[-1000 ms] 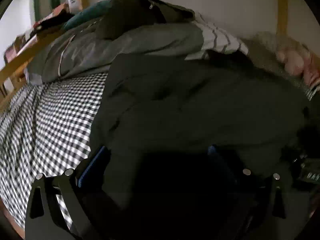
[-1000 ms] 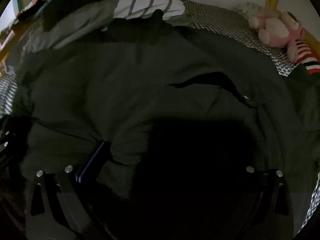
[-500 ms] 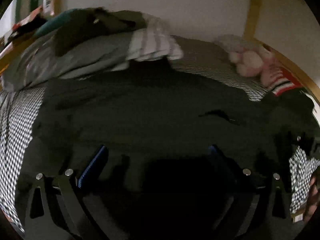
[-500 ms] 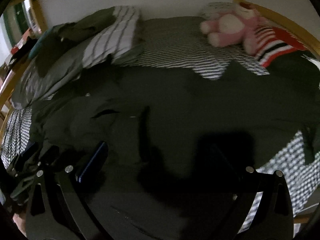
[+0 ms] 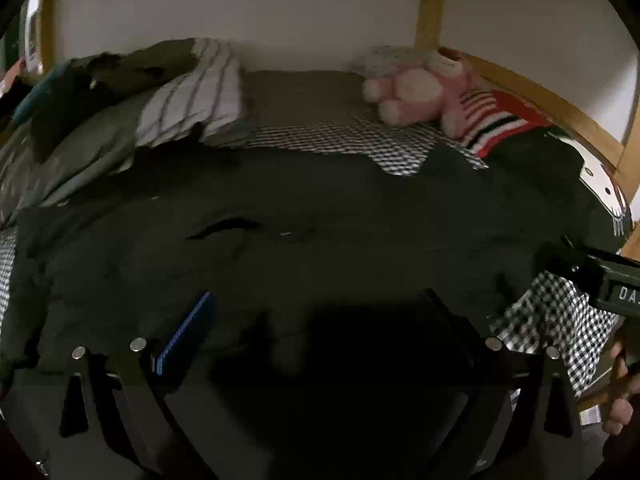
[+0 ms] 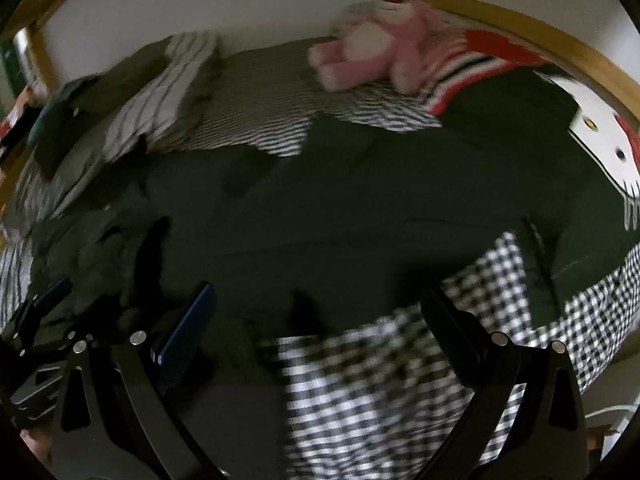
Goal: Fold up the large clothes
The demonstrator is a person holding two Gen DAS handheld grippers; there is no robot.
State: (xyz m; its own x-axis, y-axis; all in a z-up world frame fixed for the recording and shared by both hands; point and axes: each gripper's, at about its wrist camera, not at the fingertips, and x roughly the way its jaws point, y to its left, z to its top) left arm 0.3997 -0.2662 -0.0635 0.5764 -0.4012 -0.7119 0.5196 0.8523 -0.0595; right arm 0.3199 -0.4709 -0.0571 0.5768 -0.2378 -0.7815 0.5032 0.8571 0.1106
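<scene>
A large dark green garment (image 5: 320,232) lies spread across the checkered bed; it also shows in the right wrist view (image 6: 340,208). My left gripper (image 5: 316,308) is open and empty, just above the garment's near part. My right gripper (image 6: 316,300) is open and empty over the garment's near edge, where the checkered sheet (image 6: 380,380) begins. The right gripper's body shows at the right edge of the left wrist view (image 5: 600,276). The left gripper's body shows at the lower left of the right wrist view (image 6: 44,320).
A pink plush toy (image 5: 416,92) and a red striped cloth (image 5: 500,120) lie at the back right. A pile of bedding with a striped pillow (image 5: 188,100) lies at the back left. A wooden bed frame (image 5: 552,108) runs behind. A dark cushion with a white cartoon face (image 6: 600,148) lies at the right.
Both cameras have swung rightward and drawn back along the bed. The right gripper has moved from over the garment's middle to its near right edge. Both grippers stay open.
</scene>
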